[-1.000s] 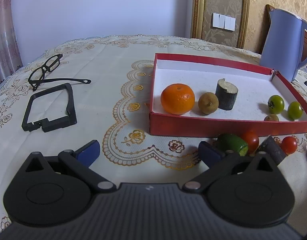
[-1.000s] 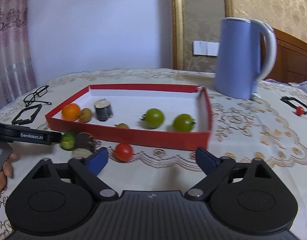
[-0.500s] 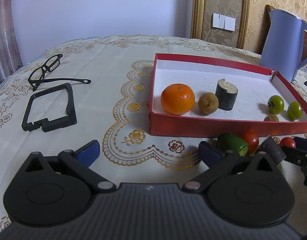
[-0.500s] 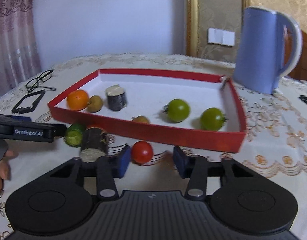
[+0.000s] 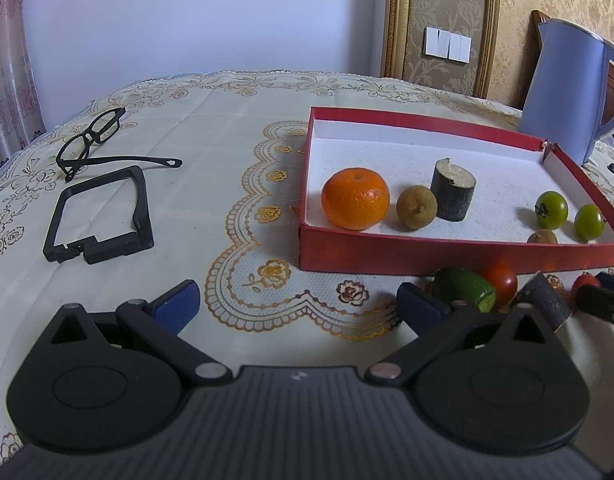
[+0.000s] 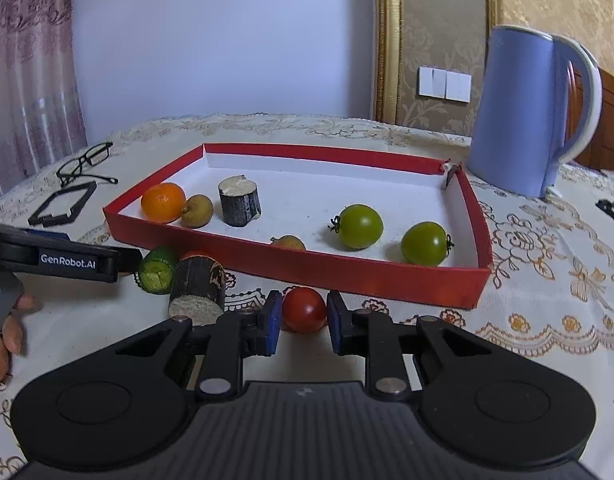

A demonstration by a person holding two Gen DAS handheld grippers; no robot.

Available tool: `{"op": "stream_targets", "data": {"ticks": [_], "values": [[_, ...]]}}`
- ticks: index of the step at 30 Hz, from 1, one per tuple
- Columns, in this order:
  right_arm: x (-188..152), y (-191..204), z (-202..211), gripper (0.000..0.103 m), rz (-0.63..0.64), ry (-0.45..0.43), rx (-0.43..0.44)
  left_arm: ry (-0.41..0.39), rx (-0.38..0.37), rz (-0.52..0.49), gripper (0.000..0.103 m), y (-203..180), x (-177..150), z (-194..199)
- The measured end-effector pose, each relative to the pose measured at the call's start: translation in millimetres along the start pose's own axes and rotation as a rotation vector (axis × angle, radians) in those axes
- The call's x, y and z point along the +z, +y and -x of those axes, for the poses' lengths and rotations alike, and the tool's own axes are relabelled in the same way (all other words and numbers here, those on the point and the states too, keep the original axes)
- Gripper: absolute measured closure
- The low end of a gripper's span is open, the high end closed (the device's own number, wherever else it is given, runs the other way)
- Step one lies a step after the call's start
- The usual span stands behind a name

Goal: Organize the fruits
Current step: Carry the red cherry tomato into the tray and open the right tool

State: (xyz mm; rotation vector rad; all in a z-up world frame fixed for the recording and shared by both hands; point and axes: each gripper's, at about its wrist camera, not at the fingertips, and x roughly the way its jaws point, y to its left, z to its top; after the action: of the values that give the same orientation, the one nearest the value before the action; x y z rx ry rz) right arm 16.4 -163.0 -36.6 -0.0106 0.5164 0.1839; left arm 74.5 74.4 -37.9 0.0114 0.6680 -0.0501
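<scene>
A red tray holds an orange, a brown fruit, a dark log piece, two green tomatoes and a small brown fruit. In front of the tray lie a red tomato, a second log piece, a green cucumber piece and another red tomato. My right gripper has its pads closed against the red tomato on the cloth. My left gripper is open and empty, left of the cucumber piece.
A blue kettle stands behind the tray's right end. Black glasses and a black frame part lie on the tablecloth at the left. A small black object lies at the far right.
My right gripper moved forward and down to the red tomato and its jaws narrowed from wide open to closing on it. The left gripper stayed still.
</scene>
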Motion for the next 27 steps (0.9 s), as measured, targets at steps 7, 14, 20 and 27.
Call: {"op": "stream_targets", "data": {"ticks": [7, 14, 20, 27], "values": [[18.7, -3.4, 24.0, 0.08, 0.001, -0.094, -0.009, 0.0, 0.0, 0.0, 0.0, 0.3, -0.1, -0.1], [50.4, -2.2, -1.3, 0.08, 0.034, -0.095, -0.03, 0.0, 0.0, 0.0, 0.0, 0.3, -0.1, -0.3], [58.6, 8.9, -37.6, 0.08, 0.08, -0.04, -0.029, 0.0, 0.0, 0.0, 0.0, 0.5, 0.0, -0.4], [59.5, 19.9, -68.8, 0.08, 0.111, 0.005, -0.043, 0.0, -0.001, 0.0, 0.0, 0.7, 0.0, -0.5]]}}
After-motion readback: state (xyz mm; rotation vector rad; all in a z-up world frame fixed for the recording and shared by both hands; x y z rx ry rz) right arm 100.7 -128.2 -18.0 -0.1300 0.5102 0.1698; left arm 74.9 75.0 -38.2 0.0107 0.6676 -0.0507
